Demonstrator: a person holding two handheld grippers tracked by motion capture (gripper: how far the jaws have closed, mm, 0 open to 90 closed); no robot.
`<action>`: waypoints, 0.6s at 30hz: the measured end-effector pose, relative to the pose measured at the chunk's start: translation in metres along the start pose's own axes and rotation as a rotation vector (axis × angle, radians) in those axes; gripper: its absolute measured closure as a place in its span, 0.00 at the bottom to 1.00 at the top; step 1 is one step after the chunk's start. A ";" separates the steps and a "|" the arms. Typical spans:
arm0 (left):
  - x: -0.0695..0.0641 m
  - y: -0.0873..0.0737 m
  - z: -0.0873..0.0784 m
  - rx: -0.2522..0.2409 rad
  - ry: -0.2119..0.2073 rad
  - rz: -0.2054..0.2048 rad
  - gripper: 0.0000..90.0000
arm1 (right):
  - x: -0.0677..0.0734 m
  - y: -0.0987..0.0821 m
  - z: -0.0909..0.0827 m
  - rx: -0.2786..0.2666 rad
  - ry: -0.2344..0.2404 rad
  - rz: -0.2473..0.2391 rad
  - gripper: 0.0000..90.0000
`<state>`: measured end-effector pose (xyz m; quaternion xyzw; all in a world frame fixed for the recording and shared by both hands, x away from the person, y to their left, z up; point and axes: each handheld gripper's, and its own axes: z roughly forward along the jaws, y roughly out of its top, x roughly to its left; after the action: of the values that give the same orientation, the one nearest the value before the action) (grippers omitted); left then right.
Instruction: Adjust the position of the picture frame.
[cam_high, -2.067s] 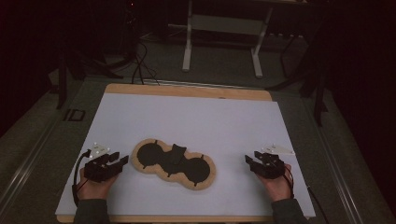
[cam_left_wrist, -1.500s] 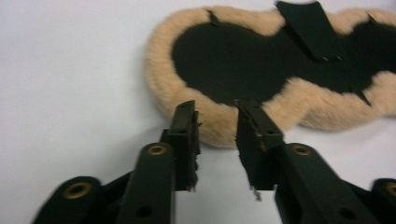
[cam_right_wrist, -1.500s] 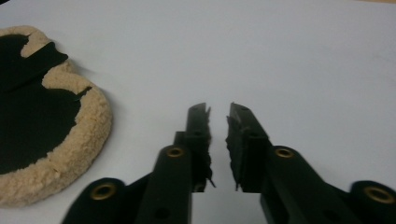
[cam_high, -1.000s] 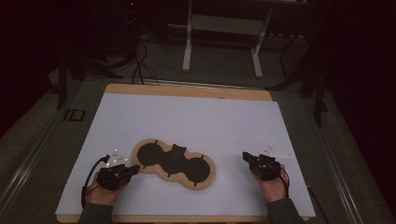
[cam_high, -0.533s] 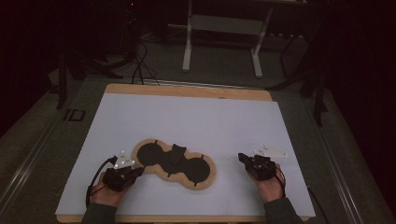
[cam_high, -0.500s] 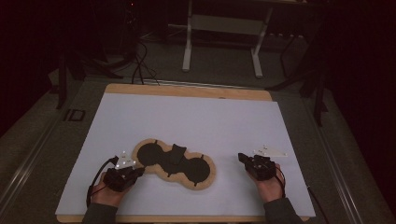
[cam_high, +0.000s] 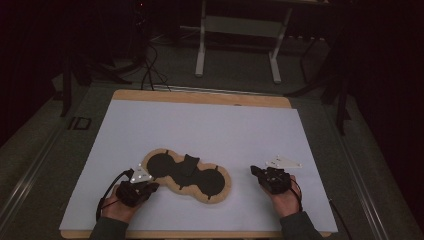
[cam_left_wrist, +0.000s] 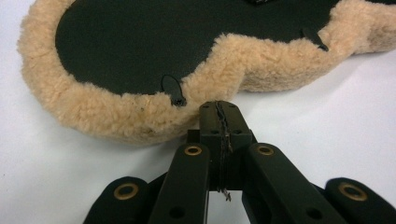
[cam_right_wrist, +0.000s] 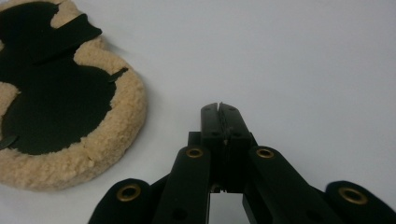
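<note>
Risk, we judge, sits with the left hand-held gripper (cam_left_wrist: 219, 109), jaws closed and empty against the fleece pad (cam_high: 186, 175) mid-table: closed, it shoves rather than grips; right hand-held gripper (cam_right_wrist: 219, 109) closed, well clear.

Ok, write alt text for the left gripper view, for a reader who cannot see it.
The left gripper, its two black jaws pressed shut on nothing, points at the tan fleece rim of a flat fleece-edged pad with a black centre. The pad lies on a white table surface, and the jaw tips sit just short of its rim.
</note>
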<state>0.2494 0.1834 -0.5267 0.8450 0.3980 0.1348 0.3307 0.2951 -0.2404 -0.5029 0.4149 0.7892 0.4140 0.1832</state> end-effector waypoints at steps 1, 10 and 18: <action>0.000 0.000 0.000 -0.001 -0.001 0.000 1.00 | 0.001 0.000 0.001 0.002 0.003 -0.005 1.00; -0.005 0.005 0.009 0.032 -0.001 0.036 1.00 | 0.006 0.002 0.005 0.016 0.014 -0.025 1.00; -0.005 0.009 0.015 0.033 0.013 0.031 1.00 | 0.006 0.003 0.006 0.019 0.019 -0.026 1.00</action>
<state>0.2583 0.1691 -0.5316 0.8555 0.3893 0.1388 0.3119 0.2968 -0.2321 -0.5039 0.4025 0.8001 0.4081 0.1770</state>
